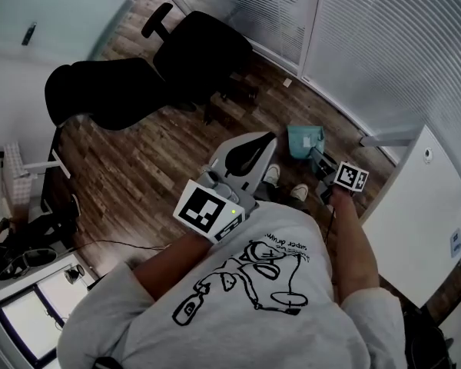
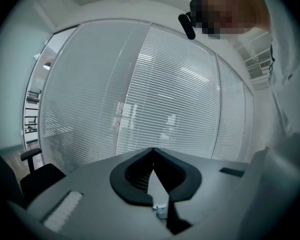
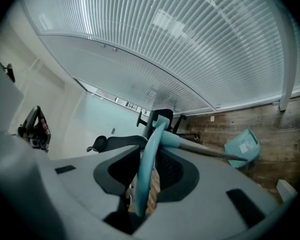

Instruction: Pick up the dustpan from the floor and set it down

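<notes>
Teal plastic is filling the gap of the right gripper [image 3: 150,151]: its jaws are standing partly apart and pressing on the looped handle [image 3: 148,174] of the one dustpan [image 3: 242,148]. A grey shaft [image 3: 205,152] is running from that handle out to the pan, which is tilting low by the wood floor [image 1: 138,167] near the blinds [image 1: 384,44]. Whether it is touching the boards I cannot tell. The left gripper [image 2: 152,151], second of the two, is hovering with its tips meeting on nothing. Two shoes [image 1: 273,174] are standing just behind the pan. Two black chairs [image 1: 100,91] are sitting well apart from it across the floor. One white cabinet [image 1: 430,214] is crowding the right gripper's outer side.
</notes>
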